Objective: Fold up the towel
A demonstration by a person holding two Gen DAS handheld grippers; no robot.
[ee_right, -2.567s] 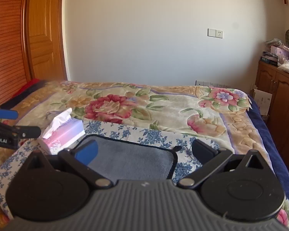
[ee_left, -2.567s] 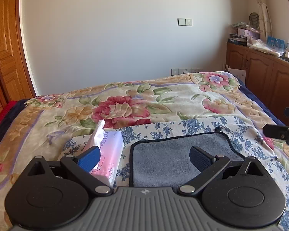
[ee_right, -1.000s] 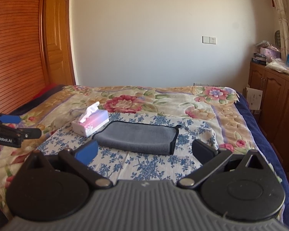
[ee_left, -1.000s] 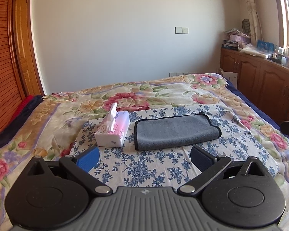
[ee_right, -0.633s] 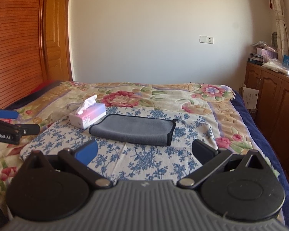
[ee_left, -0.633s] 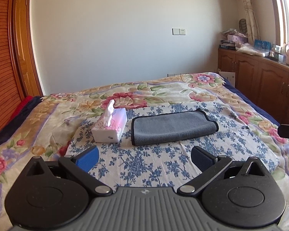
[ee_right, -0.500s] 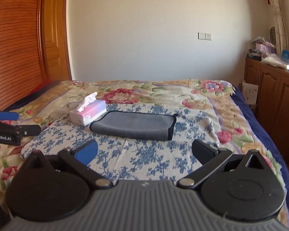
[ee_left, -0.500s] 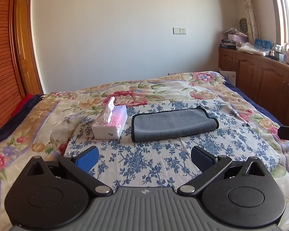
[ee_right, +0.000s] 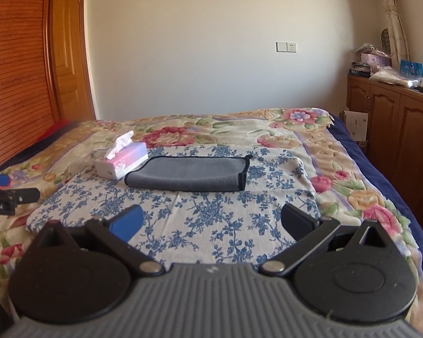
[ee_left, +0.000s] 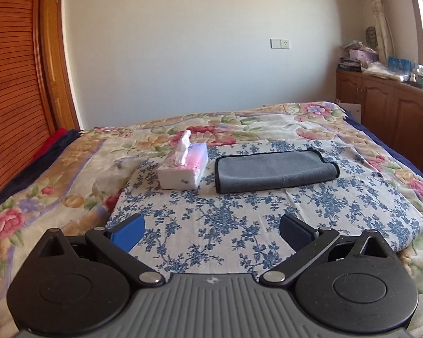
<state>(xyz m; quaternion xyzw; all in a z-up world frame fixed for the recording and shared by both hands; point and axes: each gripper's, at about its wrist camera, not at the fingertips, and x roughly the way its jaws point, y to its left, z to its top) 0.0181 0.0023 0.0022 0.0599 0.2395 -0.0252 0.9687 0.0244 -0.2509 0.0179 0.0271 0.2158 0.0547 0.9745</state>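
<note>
Ahead of left tool point(ee_left: 211, 232), well apart: grey towel point(ee_left: 273, 170), folded flat, black edging, lying on blue-flowered cloth point(ee_left: 239, 219) spread over bed point(ee_left: 70, 169). Left tool spread wide, pads empty, touching nothing, hovering above near edge of cloth. Blue pad point(ee_left: 128, 232) on one side, dark pad point(ee_left: 292, 229) on other. Pointed level along bed toward far wall.

Right tool point(ee_right: 211, 224) likewise spread wide, holding nothing, clear of cloth, aimed same way. Towel point(ee_right: 189, 174) straight ahead and slightly left of its midline, well apart. Part of left tool point(ee_right: 2, 194) seen at far left edge of right wrist view, level with right tool, apart from it.

Just left of towel: tissue box point(ee_left: 183, 170), white and pink, one tissue sticking up, close beside towel's left end; touching or not, cannot tell. Same box in right view point(ee_right: 122, 160).

Further off: floral bedspread point(ee_right: 338, 169) under cloth, wooden slatted door point(ee_left: 11, 98) far left, wooden cabinets point(ee_right: 394, 129) far right with clutter on top, wall switch point(ee_left: 280, 44) on far wall. Nothing between either tool and towel but bare cloth.
</note>
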